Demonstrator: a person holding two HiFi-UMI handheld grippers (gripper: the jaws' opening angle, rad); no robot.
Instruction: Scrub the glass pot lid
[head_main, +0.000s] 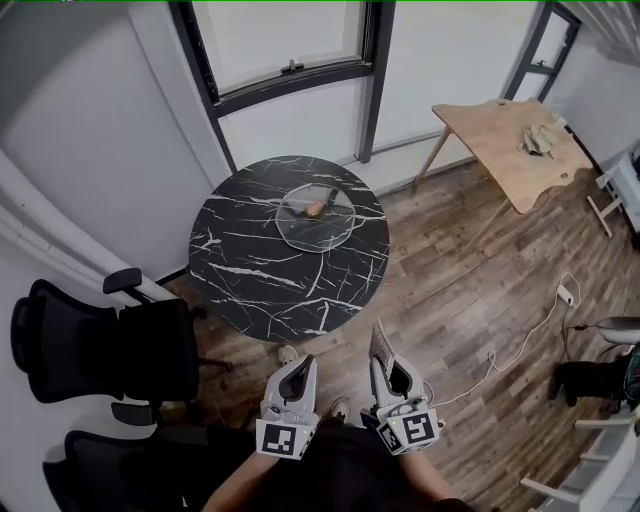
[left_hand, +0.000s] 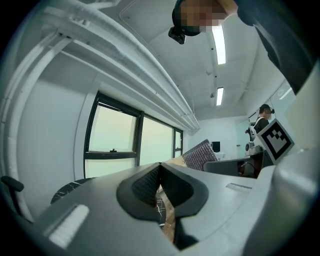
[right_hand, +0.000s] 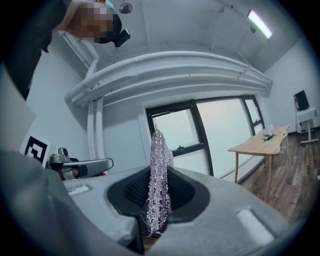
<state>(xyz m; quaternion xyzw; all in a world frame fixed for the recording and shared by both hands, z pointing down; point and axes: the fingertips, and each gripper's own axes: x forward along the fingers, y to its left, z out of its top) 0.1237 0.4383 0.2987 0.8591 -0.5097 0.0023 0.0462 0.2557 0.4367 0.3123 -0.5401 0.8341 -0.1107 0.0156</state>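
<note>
You held both tools low, close to your body and well apart from the round black marble-patterned table, which stood on the brown wood-plank floor below the dark-framed window. The clear round glass pot lid lay flat on the far half of that table, its brownish knob near the middle, with neither tool near it. Your left gripper had its jaws pressed together at the tips with nothing between them; the left gripper view showed only a sliver of table and floor through the gap behind the tips. Your right gripper pinched a silvery metallic mesh scrubbing cloth, which stood upright out of the closed jaws in the right gripper view. A light wooden desk stood off to the right, and black mesh office chairs to your left.
</note>
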